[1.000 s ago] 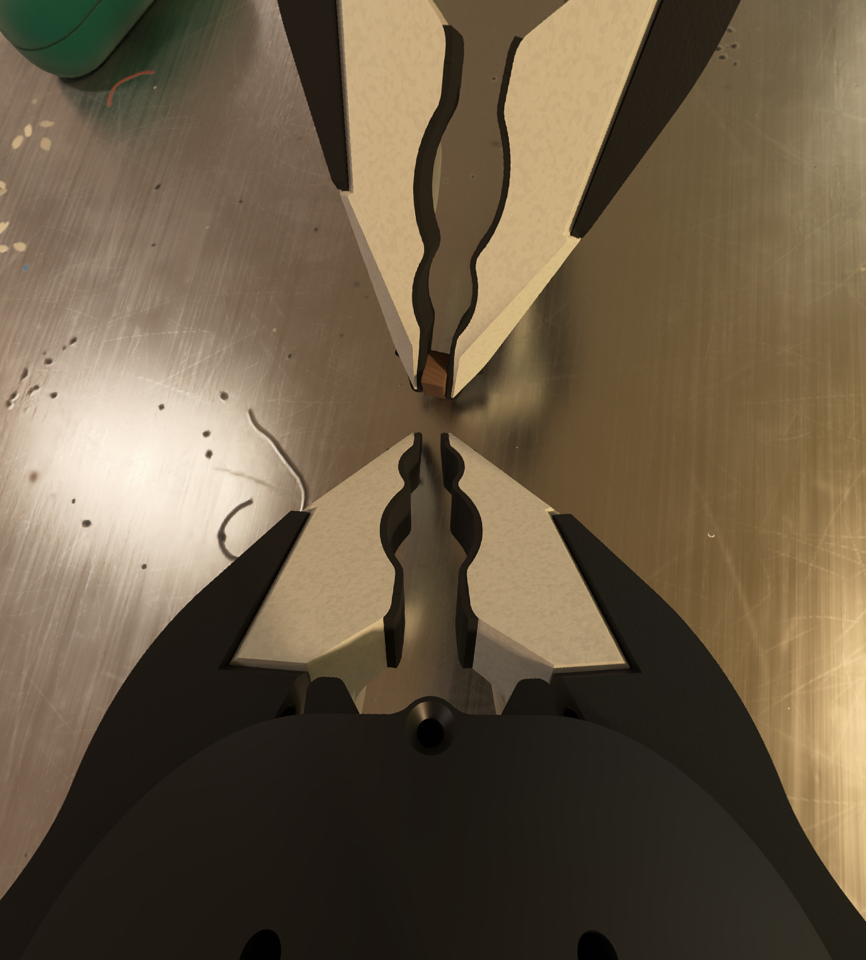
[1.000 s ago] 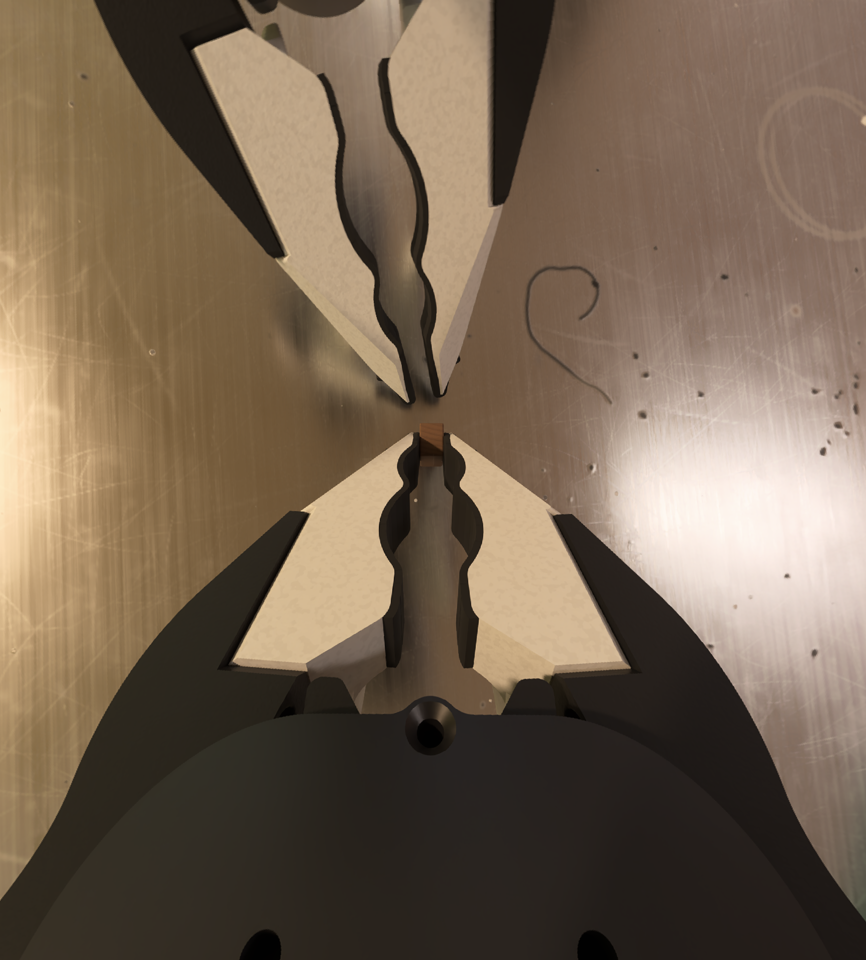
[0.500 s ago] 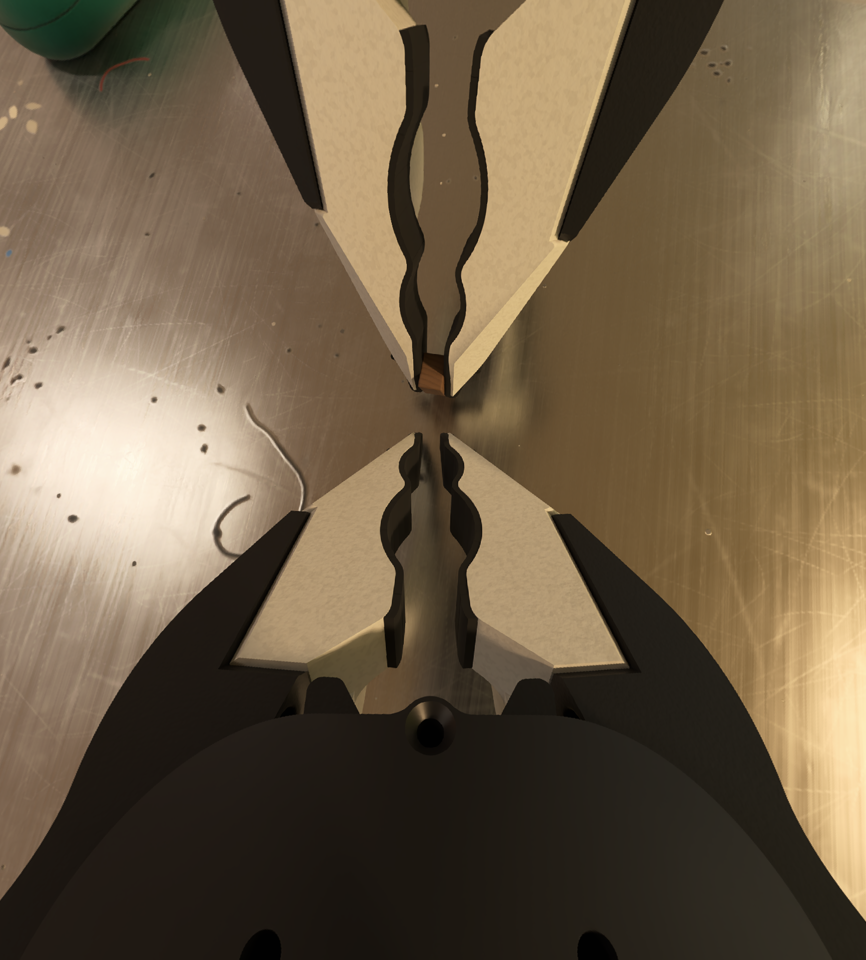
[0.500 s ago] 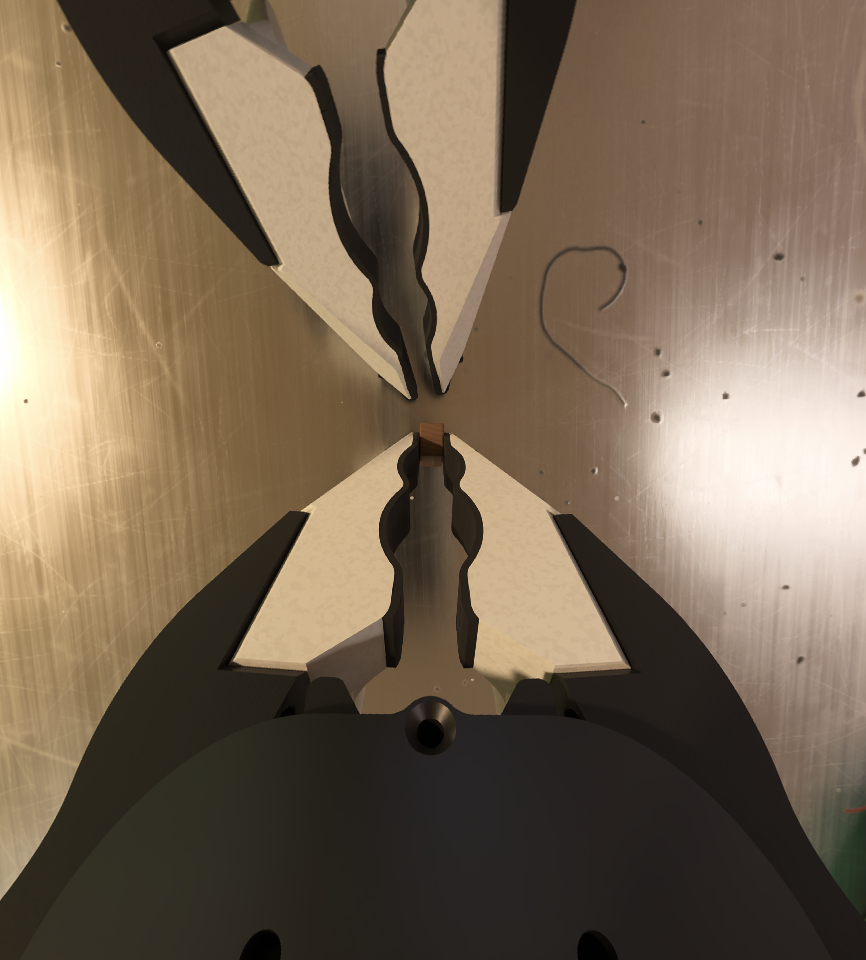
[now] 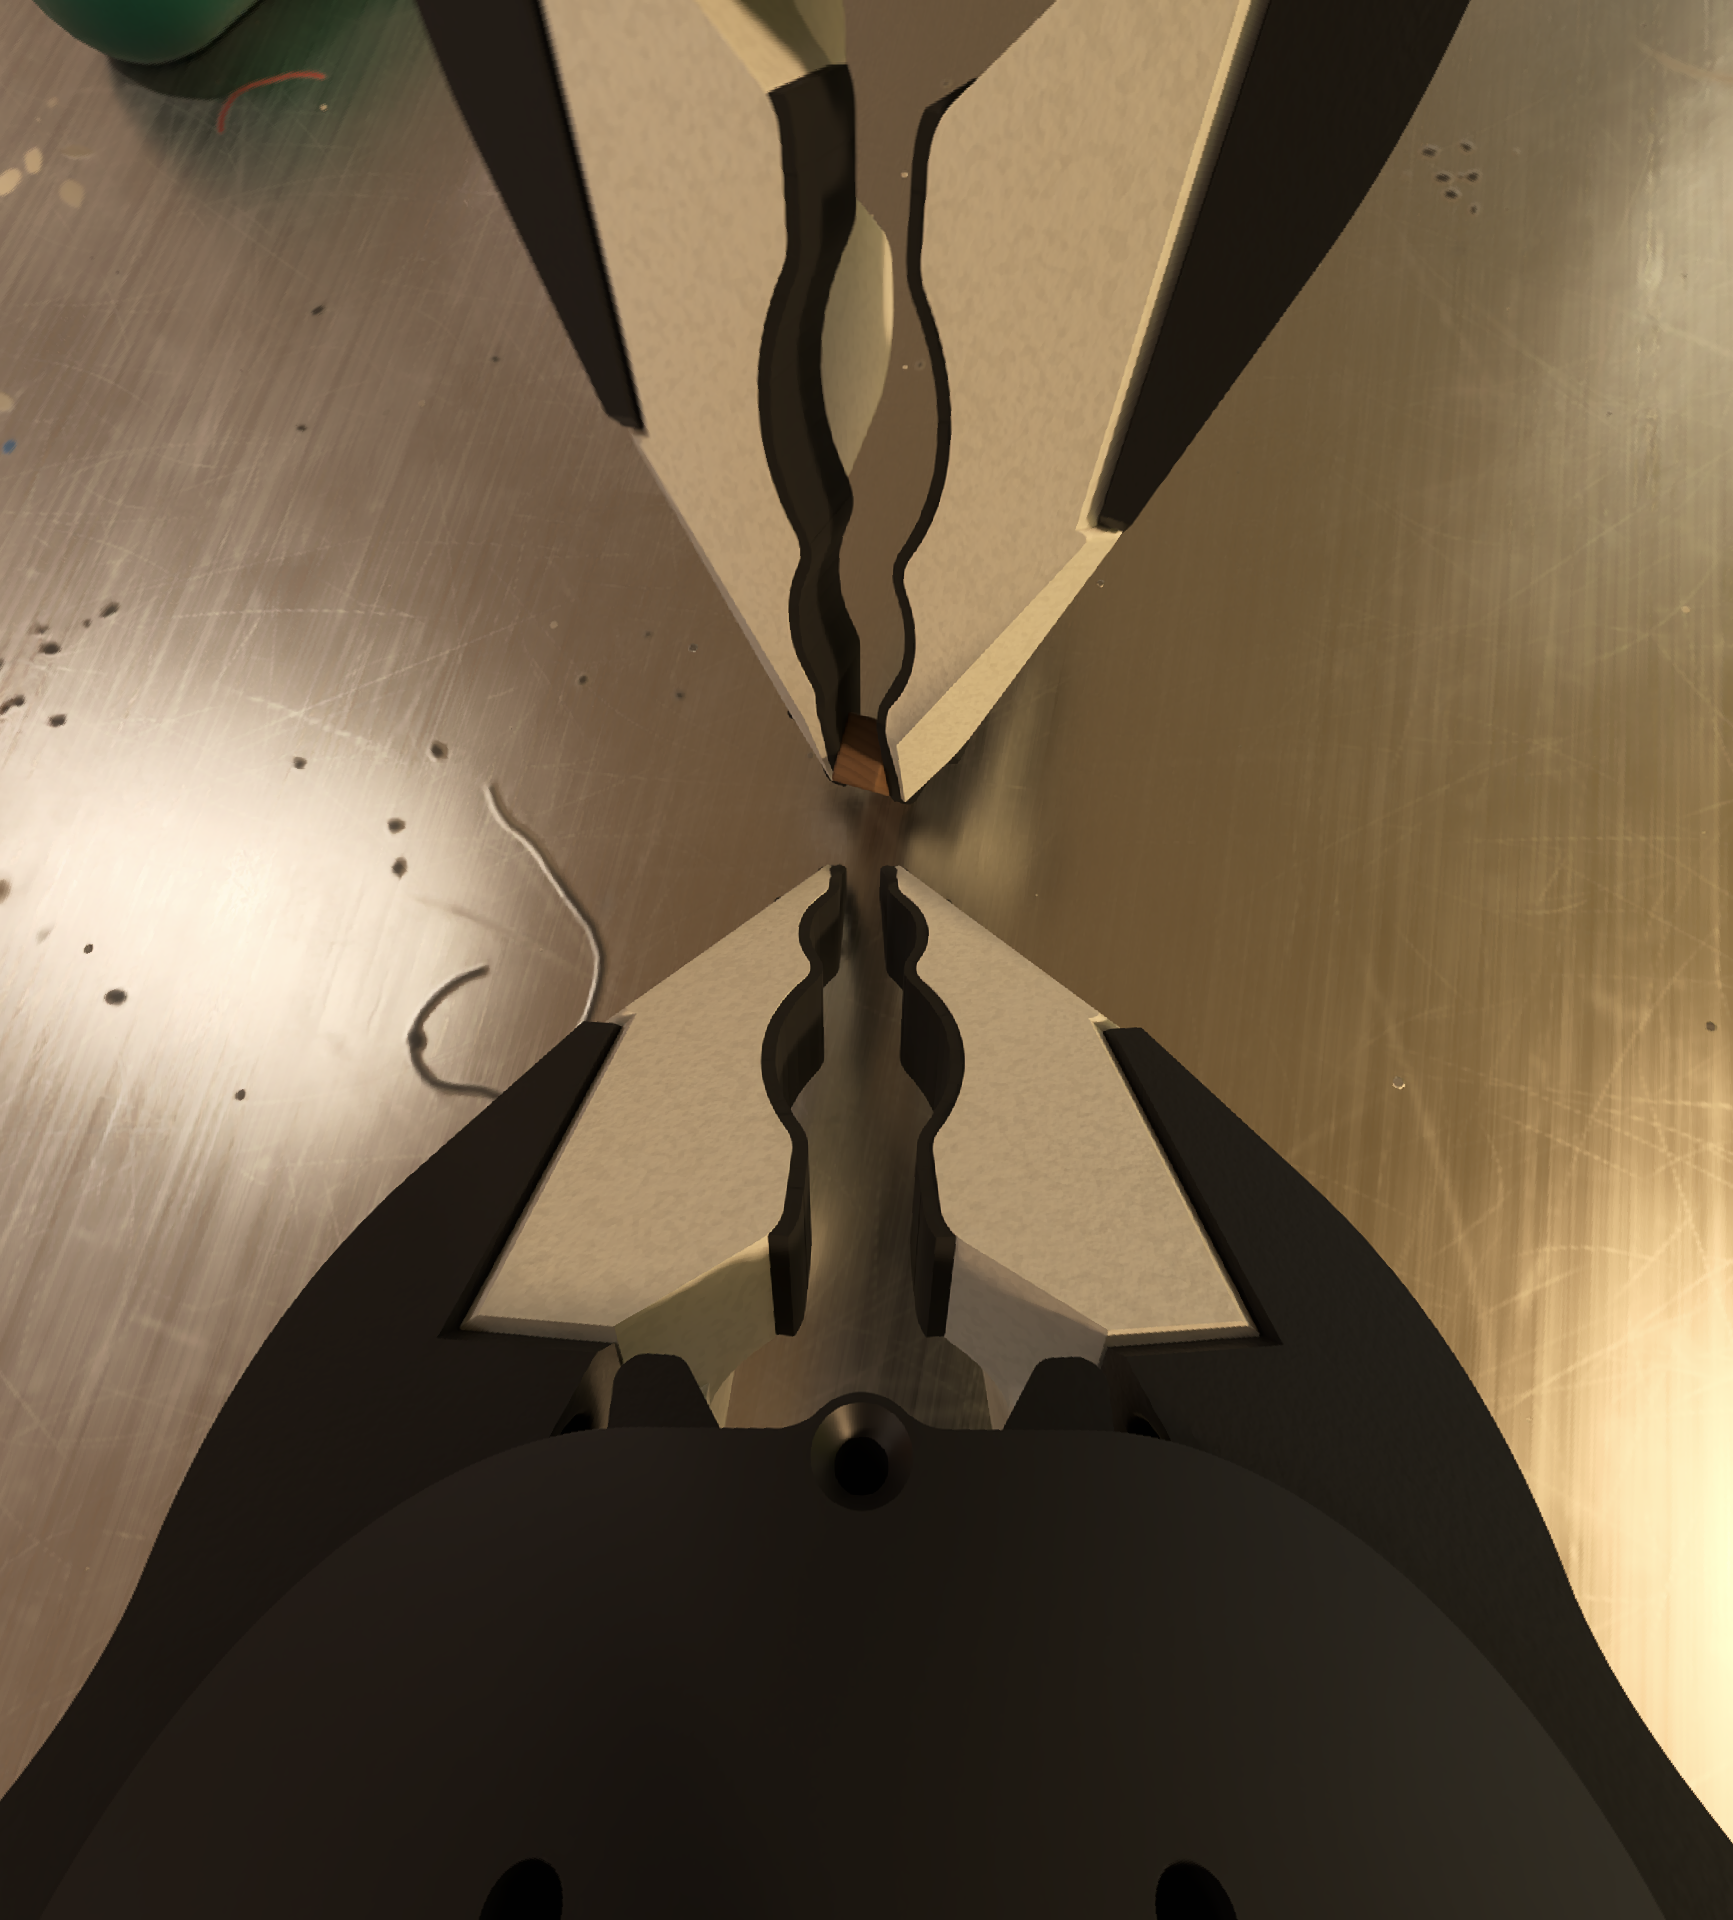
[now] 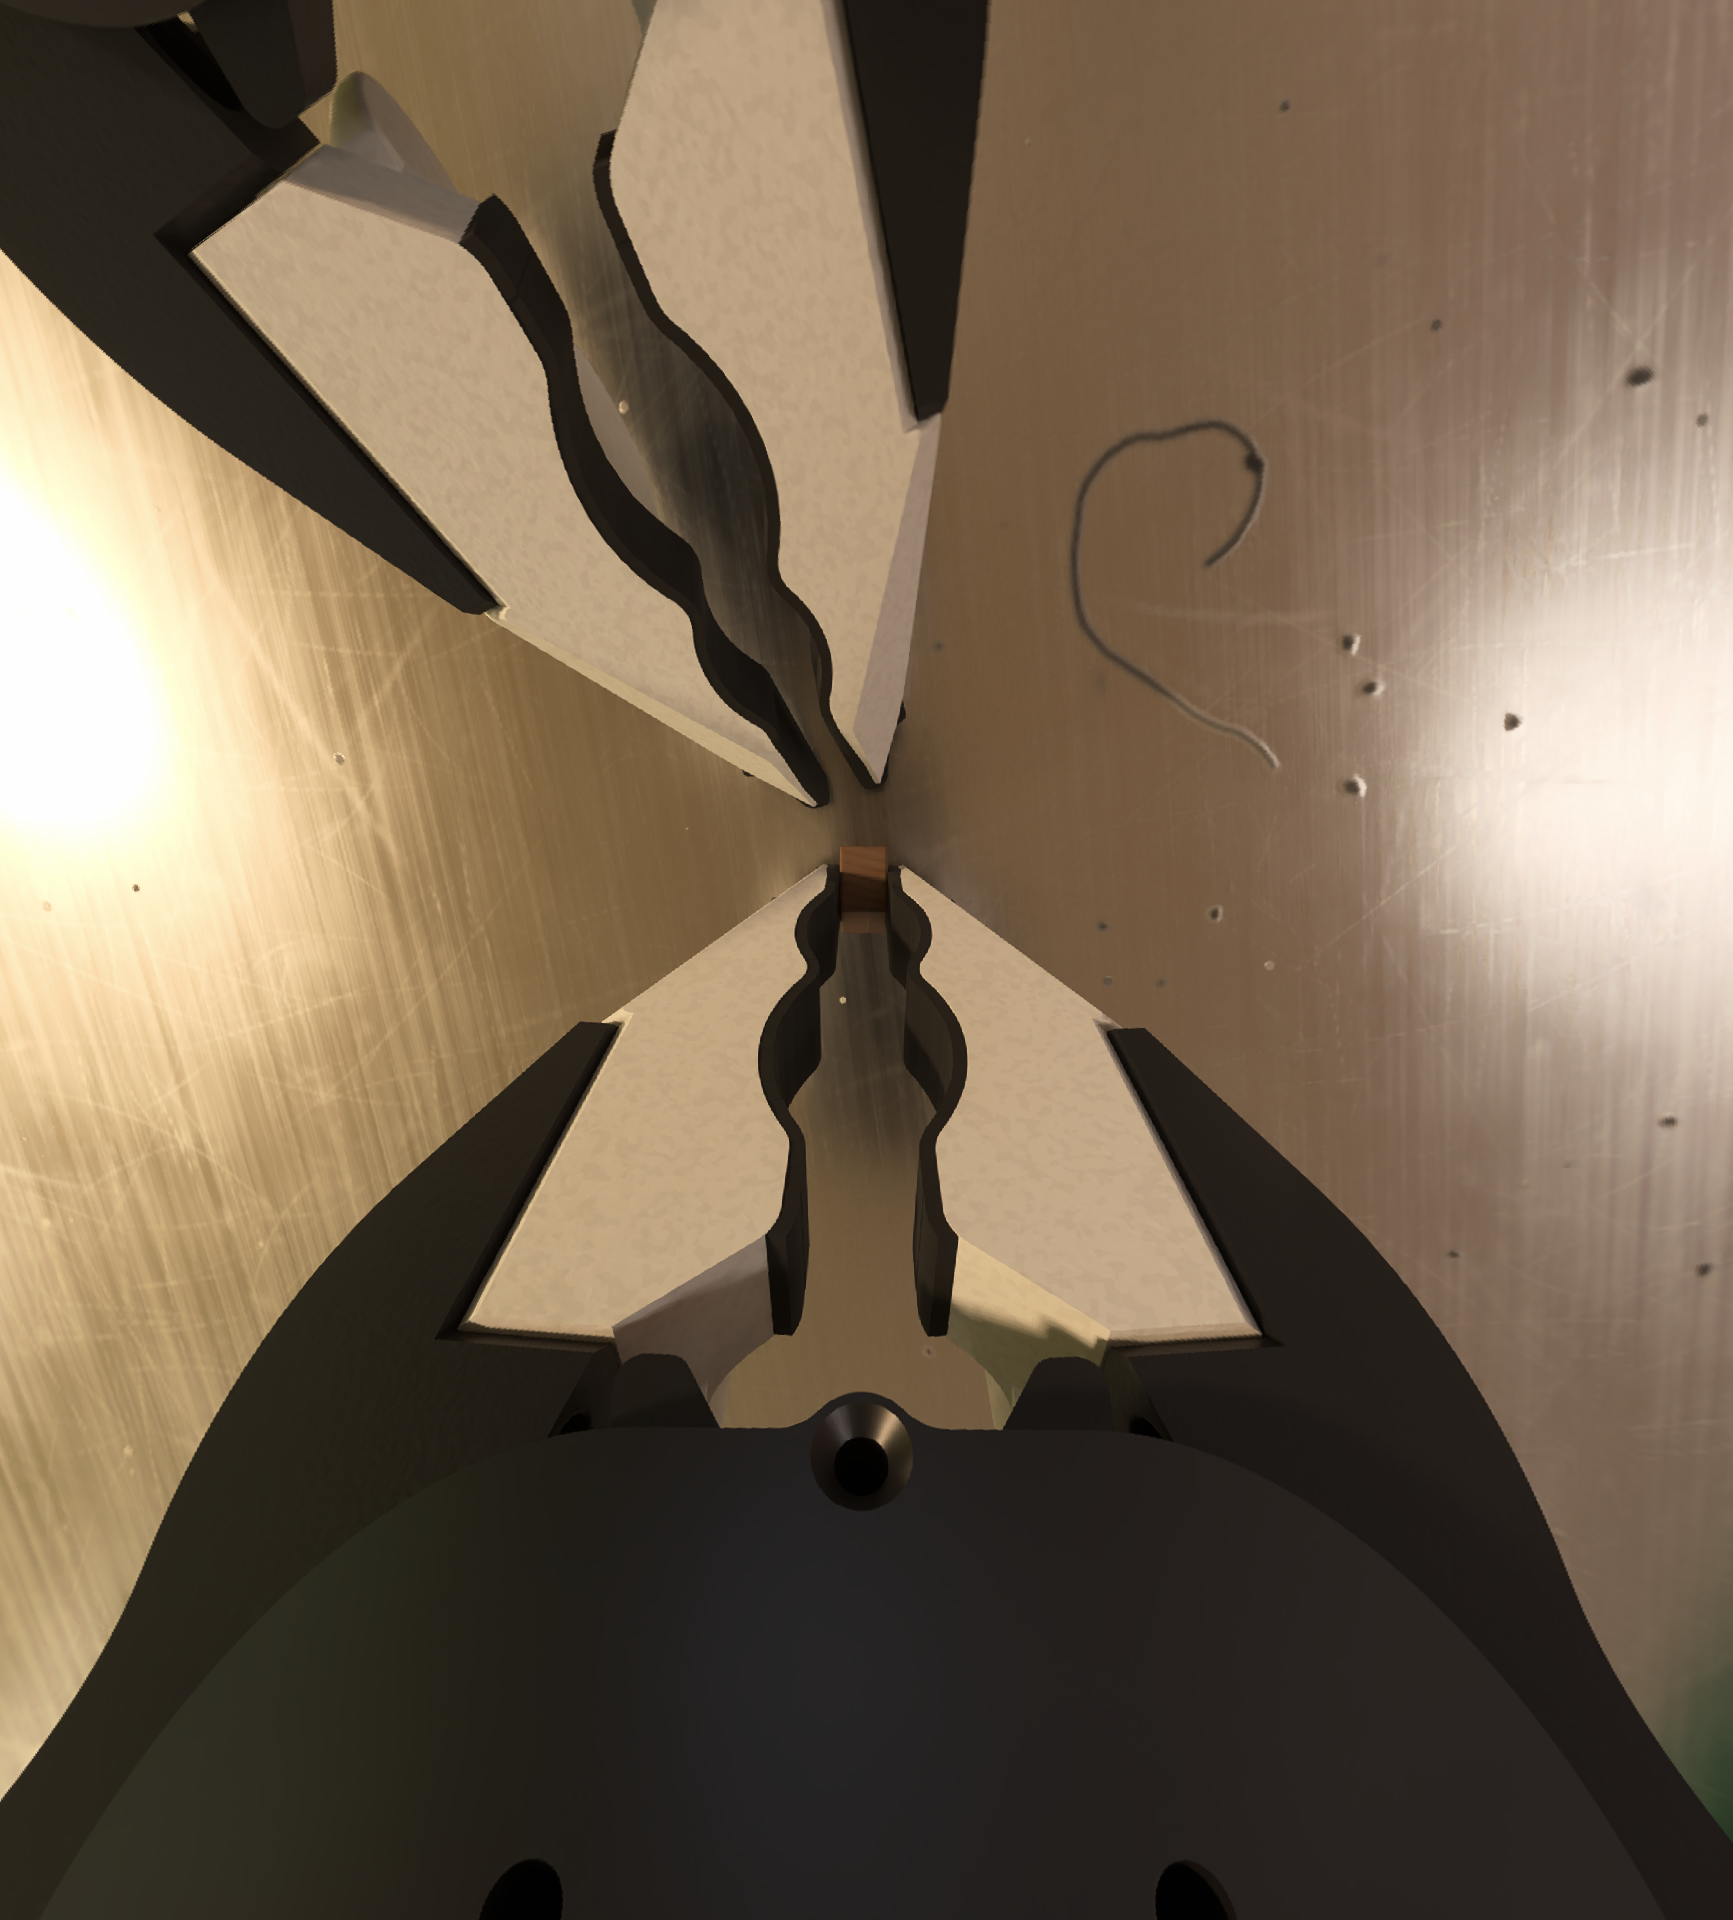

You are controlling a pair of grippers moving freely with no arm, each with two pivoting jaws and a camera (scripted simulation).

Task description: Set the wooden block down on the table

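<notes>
Over the last second we see the right claw (image 6: 863, 871) drop toward the table (image 5: 1464, 935): in the left wrist view it fills more of the frame, and the block (image 5: 863, 767) at its tips now sits just above its own dark reflection on the metal. The right claw pinches the block (image 6: 863, 891) at the very tips, as it did a second ago. The left claw (image 5: 863, 871) holds nothing, its tips nearly together with a thin gap, facing the block from close by. We cannot tell whether the block touches the table yet. We judge the lowering nearly done; release comes next. A green object (image 5: 166, 31) lies far off, and a thread (image 5: 529, 935) rests near the left claw.
</notes>
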